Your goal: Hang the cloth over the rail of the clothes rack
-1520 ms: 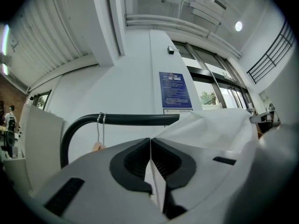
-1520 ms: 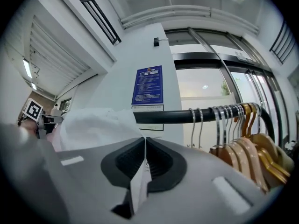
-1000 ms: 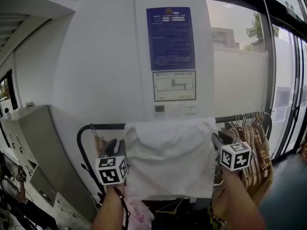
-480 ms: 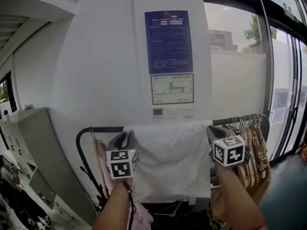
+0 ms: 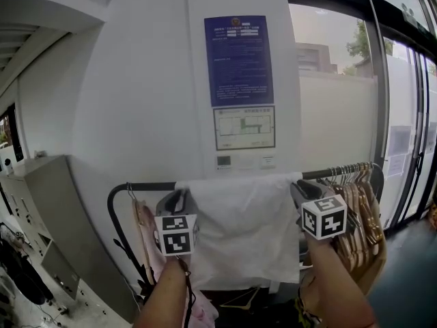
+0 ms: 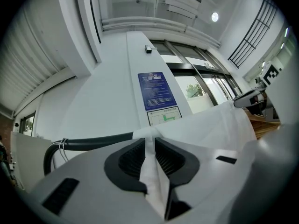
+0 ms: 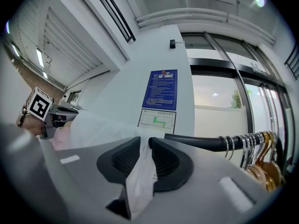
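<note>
Cloth (image 5: 239, 224) hangs over rail (image 5: 153, 185). Left gripper (image 6: 150, 141) jaws, just closing, clamp cloth's left edge by rail; right gripper (image 7: 144, 140) jaws, just opening, pinch its right edge.

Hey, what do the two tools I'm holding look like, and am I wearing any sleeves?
The left tool and the right tool each have a pale grey body with black, ribbed, curved pads. Each carries a white cube printed with black square markers. A thin dark cord trails below the left one. No sleeves show on the forearms.
</note>
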Motion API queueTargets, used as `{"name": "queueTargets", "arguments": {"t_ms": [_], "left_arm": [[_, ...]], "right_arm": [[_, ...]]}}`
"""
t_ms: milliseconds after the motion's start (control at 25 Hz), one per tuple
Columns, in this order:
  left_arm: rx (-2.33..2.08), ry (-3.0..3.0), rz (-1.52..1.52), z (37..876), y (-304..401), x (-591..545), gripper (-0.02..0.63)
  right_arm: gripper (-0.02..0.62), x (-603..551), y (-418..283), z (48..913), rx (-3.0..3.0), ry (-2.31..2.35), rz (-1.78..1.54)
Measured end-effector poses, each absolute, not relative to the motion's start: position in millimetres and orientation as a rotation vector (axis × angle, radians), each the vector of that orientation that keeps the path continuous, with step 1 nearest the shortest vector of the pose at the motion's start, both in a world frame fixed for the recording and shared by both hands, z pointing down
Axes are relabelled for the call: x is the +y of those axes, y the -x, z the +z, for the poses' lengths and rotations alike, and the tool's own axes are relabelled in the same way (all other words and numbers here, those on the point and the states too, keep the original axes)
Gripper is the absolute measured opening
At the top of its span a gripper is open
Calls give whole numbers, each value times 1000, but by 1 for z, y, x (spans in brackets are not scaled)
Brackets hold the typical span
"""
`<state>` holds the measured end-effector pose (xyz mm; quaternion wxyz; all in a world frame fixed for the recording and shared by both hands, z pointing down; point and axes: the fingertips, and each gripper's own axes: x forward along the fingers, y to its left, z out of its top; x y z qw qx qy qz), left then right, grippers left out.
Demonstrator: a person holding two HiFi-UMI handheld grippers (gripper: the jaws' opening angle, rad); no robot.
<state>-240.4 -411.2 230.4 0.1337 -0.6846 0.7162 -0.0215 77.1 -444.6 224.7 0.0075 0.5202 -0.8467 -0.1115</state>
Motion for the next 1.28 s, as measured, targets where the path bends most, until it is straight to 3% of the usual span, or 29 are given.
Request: {"name": "queueTargets", "arguments": {"t_ms": [320, 480, 1280], "left_arm": [[2091, 1971, -35, 232, 241, -414, 71], [2099, 1970, -26, 232, 242, -414, 18], [2153, 1933, 48, 204, 294, -398, 8]], "right_arm": [[78, -453, -88, 235, -2626, -1672, -307], [9, -455, -88, 234, -2608, -1680, -321], [6, -455, -124, 216, -2605, -1762, -322]]}}
